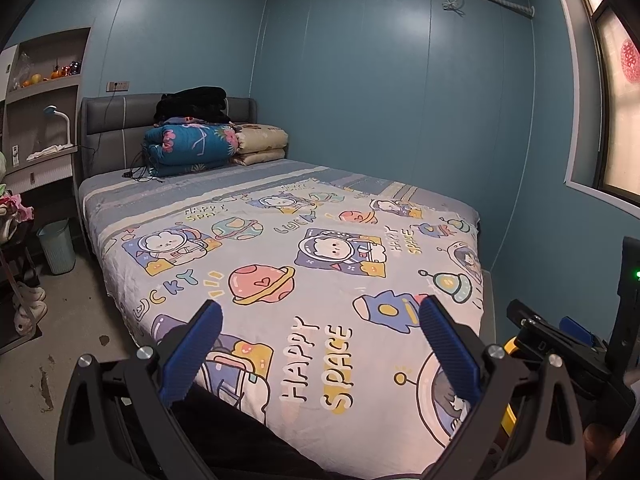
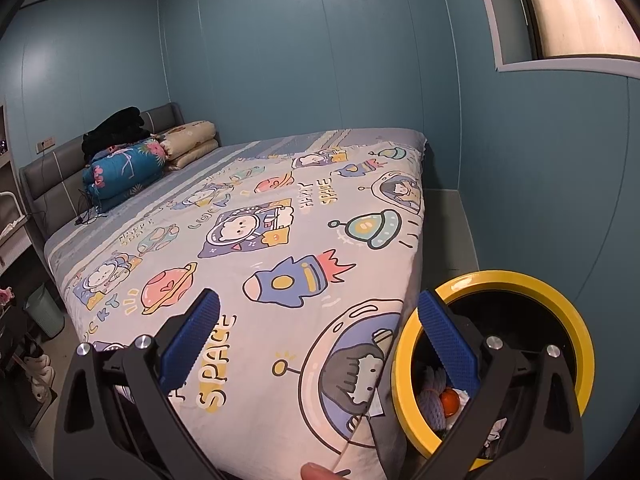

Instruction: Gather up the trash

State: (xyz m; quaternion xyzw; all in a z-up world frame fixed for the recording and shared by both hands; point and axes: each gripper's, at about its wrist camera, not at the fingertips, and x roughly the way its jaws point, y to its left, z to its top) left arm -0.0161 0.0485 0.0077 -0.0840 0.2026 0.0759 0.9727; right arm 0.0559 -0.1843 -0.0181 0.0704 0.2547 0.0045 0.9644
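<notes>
Yellow-rimmed bin (image 2: 496, 280): on the floor at the foot corner of the bed, mouth tipped toward the right camera; judged to be the collecting point, kept within reach of both hands
Trash (image 2: 438, 400): already inside the bin, white netting around something orange plus paper scraps; nothing loose shows on the bed or in either grip
Right gripper (image 2: 320, 336): tongs released, wide apart, empty; right finger overlaps the bin rim in view, whether it touches I cannot tell
Left gripper (image 1: 320, 344): tongs released, empty, hovering over the foot of the bed, aimed up its length, likely scanning
Bed (image 1: 132, 216): space-print cover, smooth, bare of litter as far as seen
Bedding (image 1: 192, 146): folded quilts with dark clothes stacked on top, against the headboard, tidy, not trash
Pale bin (image 1: 58, 246): on the floor left of the bed, near the shelves, contents hidden
Thumb (image 2: 316, 472): tip at the bottom edge of the right view
Stage: judged late or between pickups; next target not visible; the floor to the left looks the likeliest place to search
</notes>
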